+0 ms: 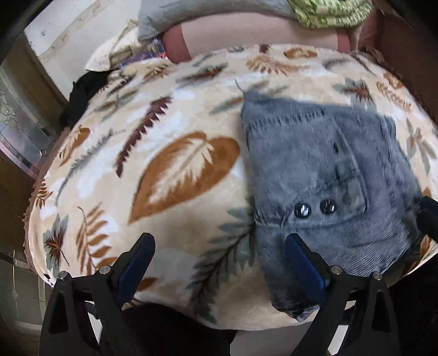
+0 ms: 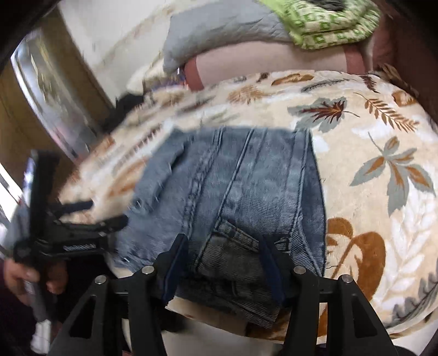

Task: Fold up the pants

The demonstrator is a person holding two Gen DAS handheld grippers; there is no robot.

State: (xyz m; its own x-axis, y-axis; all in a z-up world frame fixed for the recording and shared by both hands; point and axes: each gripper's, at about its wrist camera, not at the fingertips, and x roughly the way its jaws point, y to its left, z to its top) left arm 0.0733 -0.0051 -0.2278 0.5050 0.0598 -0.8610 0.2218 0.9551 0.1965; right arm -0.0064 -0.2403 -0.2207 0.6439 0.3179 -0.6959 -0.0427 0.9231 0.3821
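Folded blue-grey denim pants point(image 1: 325, 180) lie in a compact stack on a leaf-patterned blanket point(image 1: 169, 164); two dark buttons face up near their front edge. My left gripper point(image 1: 219, 263) is open, hovering at the pants' left front corner, holding nothing. In the right wrist view the pants point(image 2: 246, 186) show seams and a pocket. My right gripper point(image 2: 224, 260) is open, its fingers over the pants' near edge, holding nothing. The left gripper point(image 2: 90, 216) also shows there at the pants' left side, held by a hand.
A grey pillow point(image 2: 219, 35) and a green patterned folded cloth point(image 2: 328, 24) lie at the far end of the bed. A dark garment point(image 1: 87, 90) lies at the blanket's far left edge. A wooden cabinet with a mirror point(image 2: 49, 90) stands left.
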